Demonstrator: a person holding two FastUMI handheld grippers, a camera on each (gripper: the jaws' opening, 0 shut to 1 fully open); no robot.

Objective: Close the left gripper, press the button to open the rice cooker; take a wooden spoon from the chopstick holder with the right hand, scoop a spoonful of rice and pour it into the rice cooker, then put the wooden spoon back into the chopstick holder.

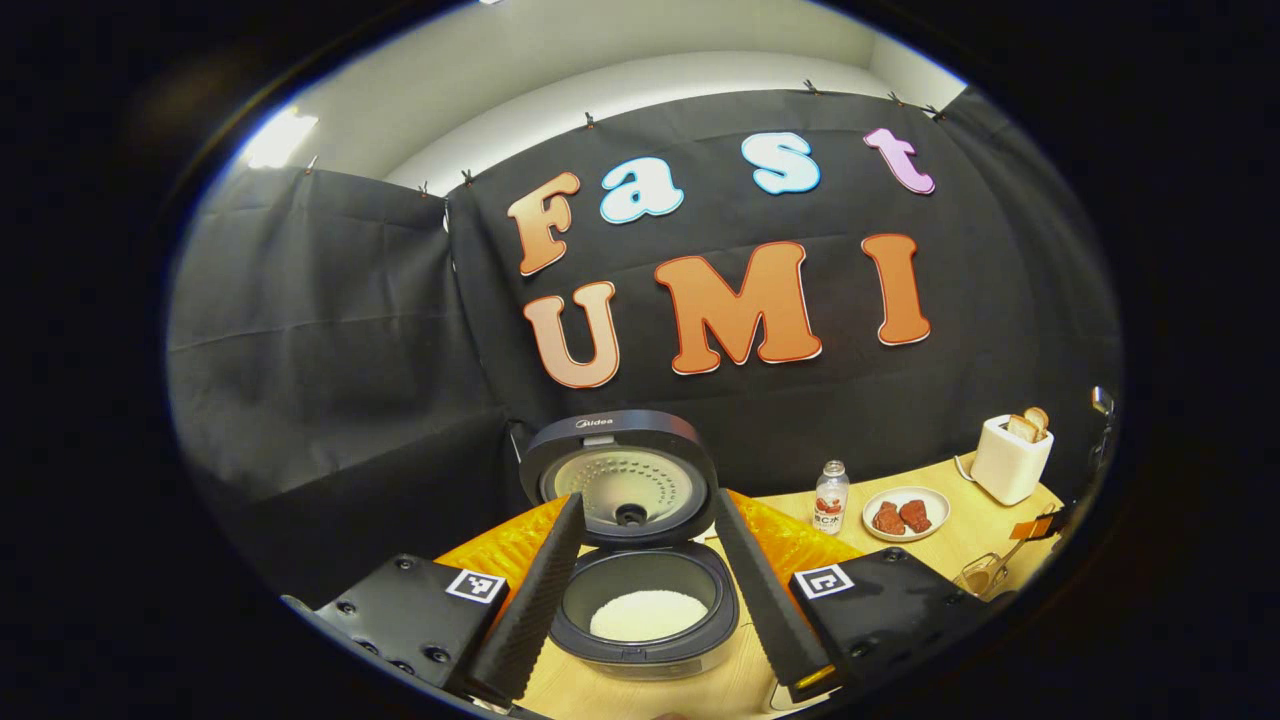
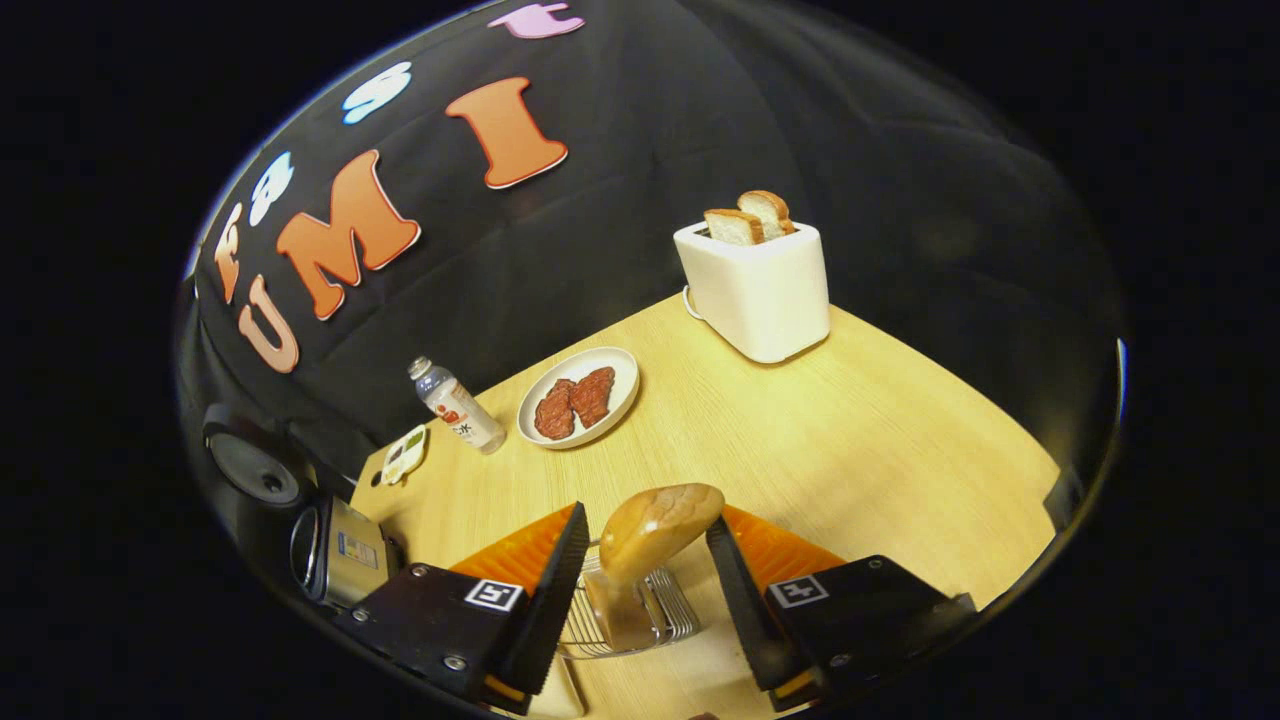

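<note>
Right gripper (image 2: 640, 600): spread wide, astride the wooden spoon (image 2: 655, 530), touching nothing.
Spoon: upright in the wire chopstick holder (image 2: 625, 625), bowl upward.
Left gripper (image 1: 645, 590): released, facing the rice cooker (image 1: 640, 560), lid up, rice inside.
Risk: off-centre pinch tipping the light holder.
Table (image 2: 850, 450): pale wood.
Beyond: plate (image 2: 620, 375), bottle (image 2: 455, 405), toaster (image 2: 760, 285), black cloth wall.

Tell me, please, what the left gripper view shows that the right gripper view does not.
Left gripper view: the inside of the open rice cooker, with white rice in its pot, beyond the open left gripper. Right gripper view: the wooden spoon standing in the wire chopstick holder, between the fingers of the open right gripper. Shared: the rice cooker, bottle, plate of meat, toaster and table.
</note>
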